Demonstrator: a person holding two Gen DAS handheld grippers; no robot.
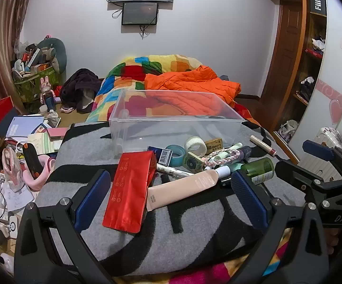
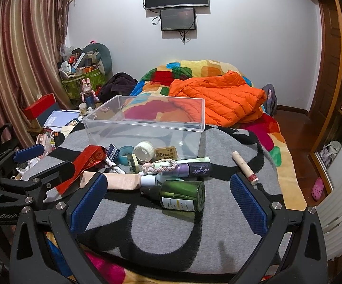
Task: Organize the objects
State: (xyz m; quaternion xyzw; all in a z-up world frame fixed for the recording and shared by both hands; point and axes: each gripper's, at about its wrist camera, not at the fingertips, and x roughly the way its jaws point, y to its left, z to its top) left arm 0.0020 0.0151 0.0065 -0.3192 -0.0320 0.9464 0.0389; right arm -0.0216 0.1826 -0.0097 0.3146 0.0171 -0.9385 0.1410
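Both tongs, left (image 1: 168, 198) and right (image 2: 168, 201), stand wide and empty over the grey blanket (image 2: 171, 232). The green bottle (image 2: 182, 195) lies on its side before the clear bin (image 2: 145, 120). Probably glass, smooth and rollable: grip it across the belly.

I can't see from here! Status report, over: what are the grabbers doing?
Left hand-held gripper open, straddling red pouch and beige tube. Right hand-held gripper open around green bottle. Clear bin empty.
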